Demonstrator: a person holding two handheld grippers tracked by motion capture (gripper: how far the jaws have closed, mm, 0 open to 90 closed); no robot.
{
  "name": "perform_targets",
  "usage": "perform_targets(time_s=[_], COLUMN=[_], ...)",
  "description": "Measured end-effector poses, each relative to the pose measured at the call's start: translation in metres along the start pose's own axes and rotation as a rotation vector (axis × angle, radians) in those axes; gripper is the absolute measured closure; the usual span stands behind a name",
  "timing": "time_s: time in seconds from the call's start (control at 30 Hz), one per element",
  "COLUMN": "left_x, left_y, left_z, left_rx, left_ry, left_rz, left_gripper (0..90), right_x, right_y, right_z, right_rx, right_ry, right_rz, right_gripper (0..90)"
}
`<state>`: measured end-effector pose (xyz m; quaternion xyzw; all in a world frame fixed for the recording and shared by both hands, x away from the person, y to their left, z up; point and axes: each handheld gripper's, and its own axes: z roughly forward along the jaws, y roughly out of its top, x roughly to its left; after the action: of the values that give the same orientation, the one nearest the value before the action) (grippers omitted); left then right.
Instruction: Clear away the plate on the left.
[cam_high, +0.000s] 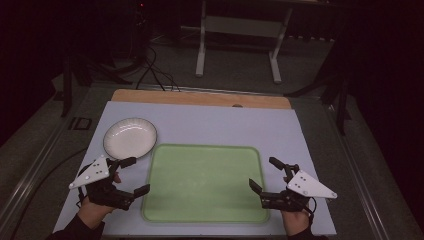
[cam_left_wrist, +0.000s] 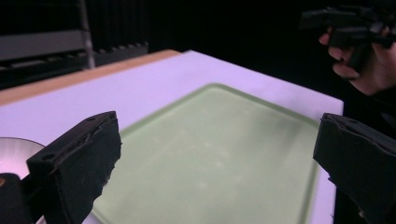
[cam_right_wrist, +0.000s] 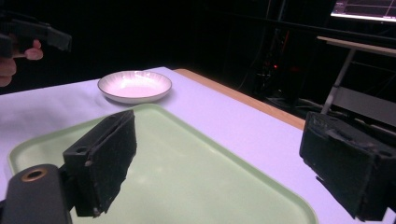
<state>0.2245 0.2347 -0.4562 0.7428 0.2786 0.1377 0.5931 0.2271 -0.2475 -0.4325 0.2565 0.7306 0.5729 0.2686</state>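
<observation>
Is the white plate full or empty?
Empty. The white plate shows only its bare inside, beside the green tray, in the high view and right gripper view.

The high view looks forward and down over the whole bench (cam_high: 200, 120). Each gripper view sits low (just behind its own jaws), facing across the green tray (cam_left_wrist: 219, 154) from opposite sides; all three share that tray.

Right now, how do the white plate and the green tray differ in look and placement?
The plate is round, white and dark-rimmed; the tray is a rounded green rectangle. The plate is much smaller than the tray. The plate sits off the tray's far left corner, near the left gripper; the tray lies between both grippers. Both are empty and rest on the pale mat.
</observation>
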Motion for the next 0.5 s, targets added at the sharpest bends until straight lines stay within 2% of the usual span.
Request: perform_targets(time_s=[0.13, 0.33, 0.5], left_x=[0.0000, 0.0004, -0.0030], left_y=[-0.0004, 0.0001, 0.0023], left_z=[0.0026, 0.0041, 0.0067], left_rx=[0.029, 0.055, 0.080], left_ry=[-0.003, -0.028, -0.044], left_rz=[0.008, -0.001, 0.019], left_gripper=[0.8, 0.8, 0.8], right_x=[-0.0031, -0.0041, -0.0016], right_y=[0.0008, 0.0007, 0.0016], right_z=[-0.0021, -0.0020, -0.0017], right_rx=[-0.001, 0.009, 0.012], right_ry=[-0.003, 0.007, 0.012], right_rz=[0.014, 0.016, 0.010], right_gripper=[10.2, 10.1, 10.1])
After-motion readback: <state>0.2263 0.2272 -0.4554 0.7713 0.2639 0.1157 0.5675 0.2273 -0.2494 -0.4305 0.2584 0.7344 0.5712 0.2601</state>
